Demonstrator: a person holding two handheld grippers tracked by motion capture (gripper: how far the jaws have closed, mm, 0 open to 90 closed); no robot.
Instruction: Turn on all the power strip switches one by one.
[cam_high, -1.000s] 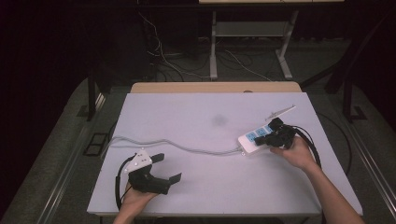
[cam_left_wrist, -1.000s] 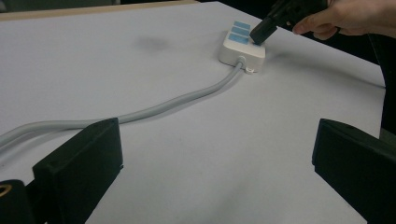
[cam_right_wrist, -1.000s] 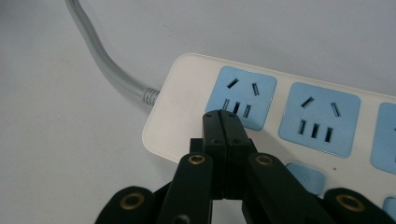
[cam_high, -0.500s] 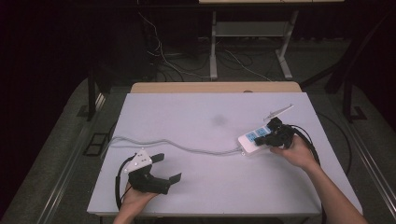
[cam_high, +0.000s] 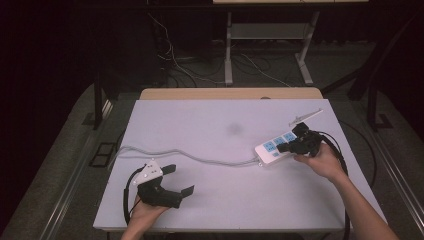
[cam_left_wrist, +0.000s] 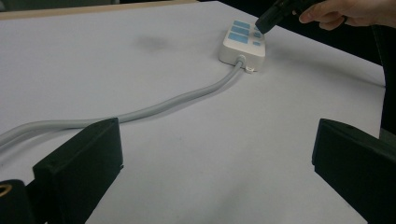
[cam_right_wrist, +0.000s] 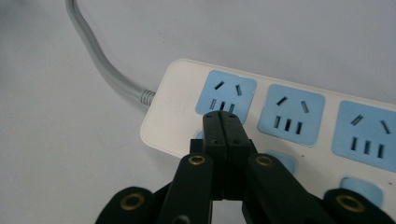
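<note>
Strip (cam_high: 276, 148): white w/ blue sockets, lies flat at table's (cam_high: 210, 125) right side; no legible brand or text on it. Gray cord (cam_high: 190, 156) runs from its near end leftward across table. R gripper (cam_high: 286, 147): jaws fully closed, nothing between them, tips pressed on strip's edge by the end socket (cam_right_wrist: 225, 95). L gripper (cam_high: 181, 180): jaws wide apart, empty, resting at table's front-left, well apart from strip. Vs. earlier frames: strip, cord, both grippers unchanged in position.
</note>
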